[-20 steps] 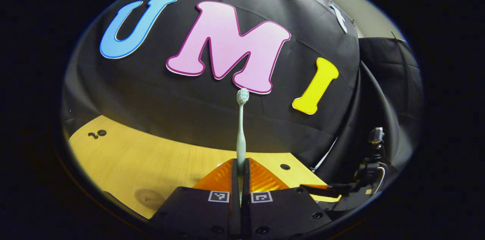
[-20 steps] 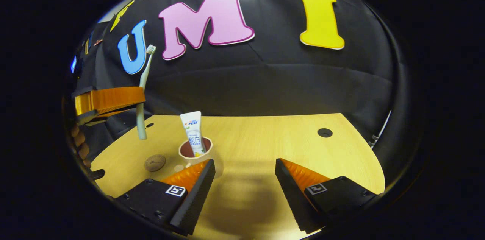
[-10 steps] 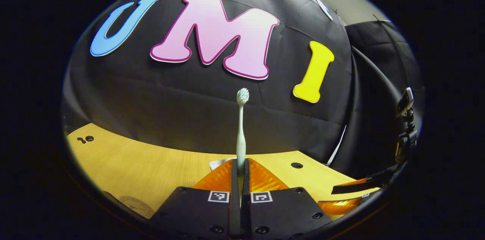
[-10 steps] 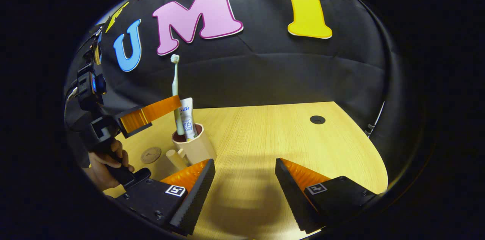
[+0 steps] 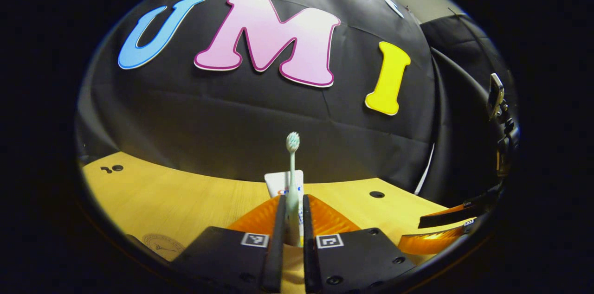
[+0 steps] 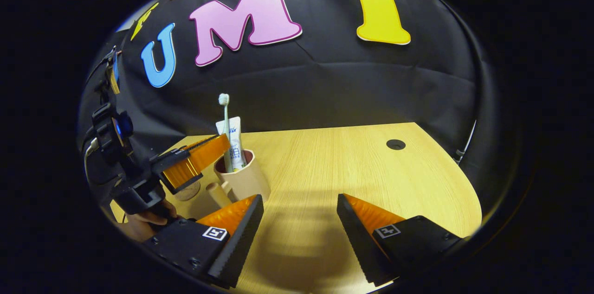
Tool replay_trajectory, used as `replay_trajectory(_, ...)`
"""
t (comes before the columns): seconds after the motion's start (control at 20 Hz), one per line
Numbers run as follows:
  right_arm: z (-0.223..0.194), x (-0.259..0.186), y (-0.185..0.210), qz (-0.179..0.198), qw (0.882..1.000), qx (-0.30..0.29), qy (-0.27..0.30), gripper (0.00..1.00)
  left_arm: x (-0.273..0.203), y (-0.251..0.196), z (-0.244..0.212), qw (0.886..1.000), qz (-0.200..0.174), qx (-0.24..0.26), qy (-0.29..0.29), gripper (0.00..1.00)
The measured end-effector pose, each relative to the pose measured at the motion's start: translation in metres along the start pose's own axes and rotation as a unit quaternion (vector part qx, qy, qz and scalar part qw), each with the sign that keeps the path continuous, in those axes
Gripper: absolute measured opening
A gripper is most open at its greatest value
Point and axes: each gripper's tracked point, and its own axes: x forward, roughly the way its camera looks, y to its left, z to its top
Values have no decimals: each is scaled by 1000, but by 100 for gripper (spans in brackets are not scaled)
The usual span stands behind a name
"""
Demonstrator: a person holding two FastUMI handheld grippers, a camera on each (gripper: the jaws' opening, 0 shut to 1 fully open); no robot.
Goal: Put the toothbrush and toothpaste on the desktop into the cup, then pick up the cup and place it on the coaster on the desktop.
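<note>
Toothbrush: the slim pale-green plastic toothbrush [image 6: 225, 127] stands upright, bristles up, its lower end inside the cup.
Toothpaste: the white toothpaste tube [image 6: 235, 138] leans in the cup just behind the brush.
Cup: the beige handled cup [image 6: 245, 178] stands on the light wooden desktop [image 6: 352, 164].
Coaster: the round brown coaster [image 5: 160, 242] lies near the cup, by its handle side.
Left gripper: the left gripper [image 5: 291, 231] has its fingers slightly parted around the brush handle; I cannot tell if they touch it.
Right gripper: the right gripper [image 6: 299, 220] is spread wide, holding nothing.
Advice: part the fingers fully, then draw back level so the brush isn't dragged out.
</note>
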Motion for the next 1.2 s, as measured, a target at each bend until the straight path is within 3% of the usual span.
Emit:
replay_trajectory(0.05, -1, 0, 0, 1, 1000, -2, 3, 98, -4, -1, -4, 1000, -3, 2, 5, 36)
replay_trajectory(0.1, -3, -1, 1, 2, 1000, -2, 5, 98, -7, -1, -6, 1000, -2, 5, 10, 37)
replay_trajectory(0.15, -4, -2, 2, 3, 1000, -1, 7, 98, -13, 0, -9, 1000, 0, 6, 13, 57)
replay_trajectory(0.2, -4, -2, 2, 3, 1000, 0, 8, 98, -18, -1, -10, 1000, -3, 5, 18, 62)
replay_trajectory(0.35, 1, -3, 8, 6, 1000, 13, 14, 98, -42, -2, -8, 1000, -2, 4, 29, 98)
replay_trajectory(0.7, 29, 1, 27, 17, 999, 24, 36, 98, -143, 15, 16, 998, 36, -5, 53, 97)
replay_trajectory(0.9, 42, 8, 49, 25, 997, 12, 65, 98, -203, 24, 14, 995, 37, -15, 96, 97)
replay_trajectory(1.2, 43, 27, 79, 16, 986, 43, 158, 98, -250, 56, 22, 990, 67, -20, 121, 98)
